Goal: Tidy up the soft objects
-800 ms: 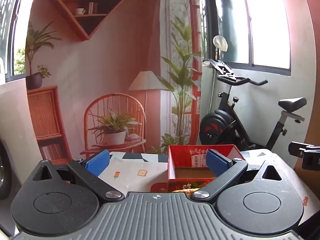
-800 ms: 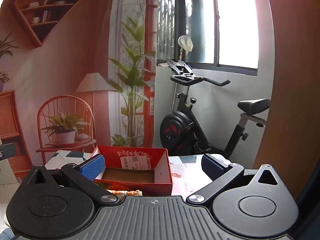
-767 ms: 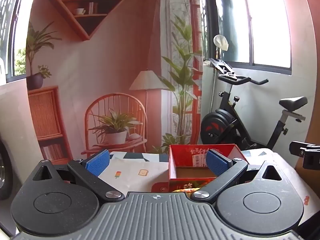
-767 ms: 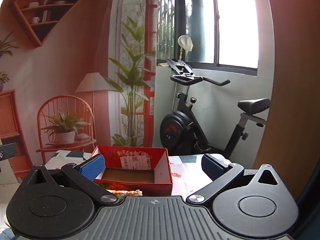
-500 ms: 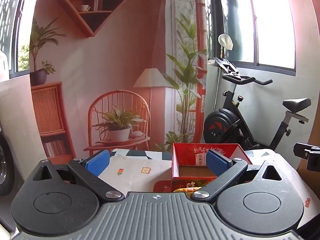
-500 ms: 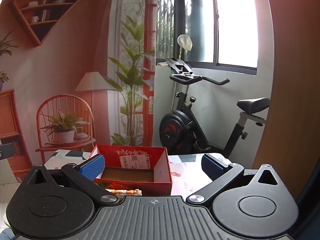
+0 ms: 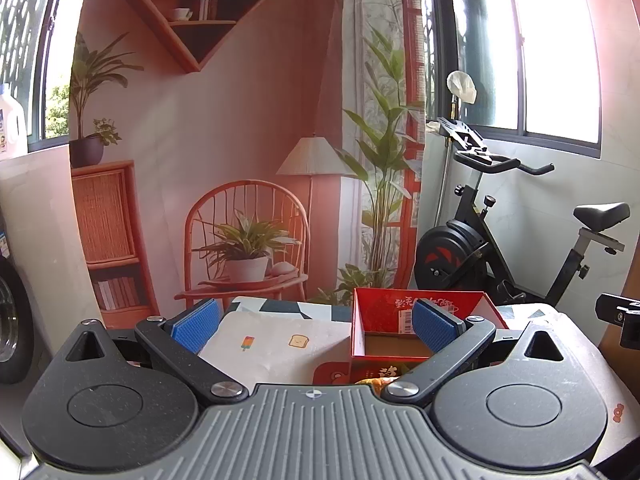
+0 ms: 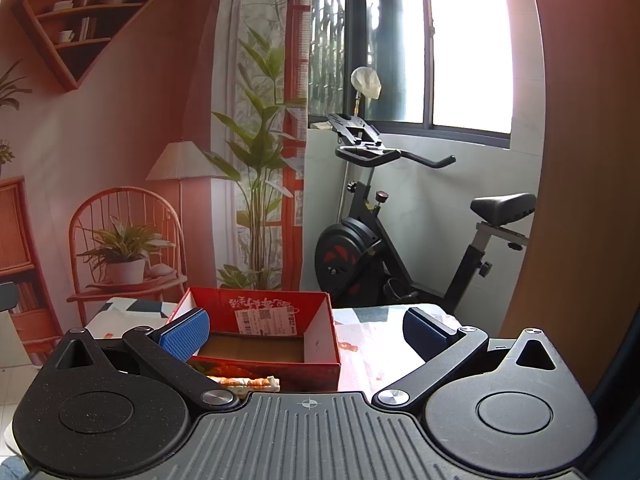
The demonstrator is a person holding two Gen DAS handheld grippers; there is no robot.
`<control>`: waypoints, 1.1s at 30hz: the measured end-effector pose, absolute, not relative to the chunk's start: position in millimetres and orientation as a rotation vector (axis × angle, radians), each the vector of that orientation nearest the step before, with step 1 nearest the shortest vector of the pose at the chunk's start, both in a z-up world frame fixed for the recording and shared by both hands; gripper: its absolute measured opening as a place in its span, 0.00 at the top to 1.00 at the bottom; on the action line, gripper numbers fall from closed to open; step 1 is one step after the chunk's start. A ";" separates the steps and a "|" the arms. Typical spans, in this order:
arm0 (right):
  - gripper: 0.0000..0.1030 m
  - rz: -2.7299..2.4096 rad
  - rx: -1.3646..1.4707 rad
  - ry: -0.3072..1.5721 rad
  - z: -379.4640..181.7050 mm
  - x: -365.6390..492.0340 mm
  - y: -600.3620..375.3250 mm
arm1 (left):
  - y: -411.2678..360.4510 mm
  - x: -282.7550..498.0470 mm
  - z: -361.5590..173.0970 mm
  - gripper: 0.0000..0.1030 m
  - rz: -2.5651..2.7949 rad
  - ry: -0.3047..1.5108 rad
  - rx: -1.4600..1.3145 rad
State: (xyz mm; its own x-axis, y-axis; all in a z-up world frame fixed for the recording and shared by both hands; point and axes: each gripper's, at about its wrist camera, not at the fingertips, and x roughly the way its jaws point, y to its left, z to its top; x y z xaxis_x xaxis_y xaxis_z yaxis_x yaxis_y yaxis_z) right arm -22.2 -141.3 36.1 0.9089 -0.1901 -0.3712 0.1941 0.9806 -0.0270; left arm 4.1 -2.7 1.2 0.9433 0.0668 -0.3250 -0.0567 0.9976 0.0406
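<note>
An open red cardboard box with a brown floor stands on a patterned tablecloth; it looks empty inside. It also shows in the right wrist view. A soft orange and white object lies in front of the box, mostly hidden behind my gripper; a bit of it shows in the left wrist view. My left gripper is open and empty, held above the near table. My right gripper is open and empty, just in front of the box.
A black exercise bike stands behind the table at the right. A printed backdrop with chair, plants and shelves hangs behind. A brown panel is at the far right. The other gripper's tip shows at the left view's right edge.
The left wrist view has shifted slightly, so the box and backdrop sit a little further right and lower. The right wrist view is almost unchanged. Both grippers stay open.
</note>
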 end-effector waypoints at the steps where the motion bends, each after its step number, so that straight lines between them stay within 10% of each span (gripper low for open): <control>1: 0.00 -0.199 0.011 0.382 36.3 -22.3 -141.6 | -2.4 4.4 0.8 0.00 0.063 0.333 0.029; 33: 0.00 -0.196 0.015 0.390 35.0 -20.9 -143.3 | 0.6 4.3 -1.1 0.00 0.071 0.341 0.026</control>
